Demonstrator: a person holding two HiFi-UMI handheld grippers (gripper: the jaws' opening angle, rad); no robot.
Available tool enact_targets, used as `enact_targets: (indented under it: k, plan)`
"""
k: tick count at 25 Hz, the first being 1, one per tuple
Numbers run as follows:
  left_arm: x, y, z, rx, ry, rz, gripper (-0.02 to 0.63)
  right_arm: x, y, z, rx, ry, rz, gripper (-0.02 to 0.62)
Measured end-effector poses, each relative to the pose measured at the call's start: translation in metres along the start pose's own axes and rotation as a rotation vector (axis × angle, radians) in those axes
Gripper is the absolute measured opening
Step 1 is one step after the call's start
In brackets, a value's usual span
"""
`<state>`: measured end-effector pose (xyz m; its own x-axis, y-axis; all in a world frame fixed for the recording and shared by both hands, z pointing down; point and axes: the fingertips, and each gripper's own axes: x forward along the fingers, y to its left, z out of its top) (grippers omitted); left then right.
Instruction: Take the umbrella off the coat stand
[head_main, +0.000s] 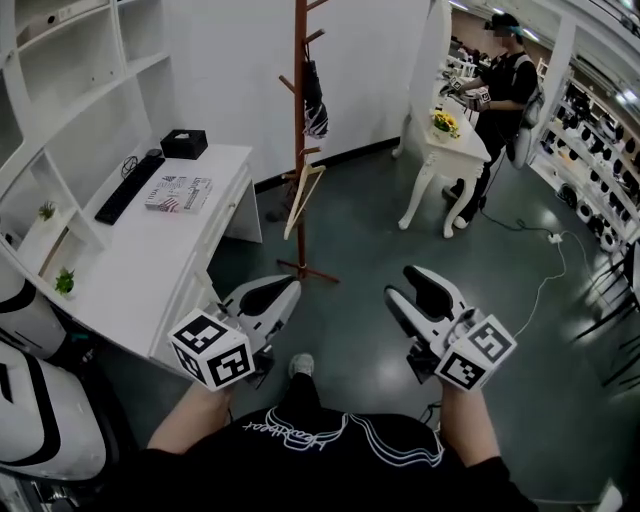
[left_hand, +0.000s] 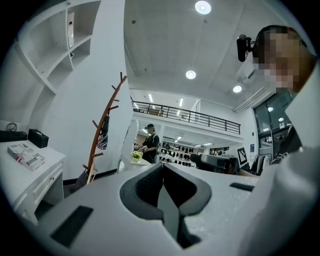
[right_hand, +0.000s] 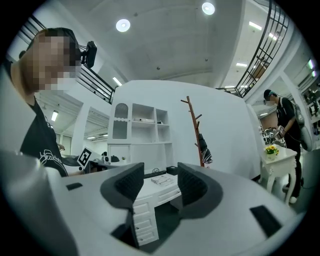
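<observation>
The brown wooden coat stand stands on the dark floor, well ahead of both grippers. A folded dark umbrella with a patterned edge hangs from one of its upper pegs. It also shows in the left gripper view as the umbrella and in the right gripper view as the umbrella. My left gripper is held low, short of the stand's base, its jaws shut with nothing between them. My right gripper is level with it on the right, open and empty.
A white desk at the left carries a keyboard, a booklet and a black box. A wooden hanger hangs low on the stand. A person works at a white table. A cable crosses the floor.
</observation>
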<state>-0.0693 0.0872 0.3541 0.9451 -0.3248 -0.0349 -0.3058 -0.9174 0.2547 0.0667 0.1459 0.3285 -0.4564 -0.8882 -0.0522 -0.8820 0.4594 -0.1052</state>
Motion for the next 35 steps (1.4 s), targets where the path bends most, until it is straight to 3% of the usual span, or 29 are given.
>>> enact_targets:
  k: [11,20,35]
  plan:
    - [0.095,0.165,0.022,-0.052,0.033,0.042,0.006,0.163,-0.119,-0.019,0.016,0.087,0.056,0.344]
    - [0.16,0.296,0.058,-0.051,0.038,0.081,0.006,0.298,-0.216,0.002,-0.015,0.085,0.08,0.371]
    - [0.185,0.373,0.081,-0.035,0.011,0.229,0.006,0.414,-0.303,0.014,-0.091,0.095,0.147,0.376]
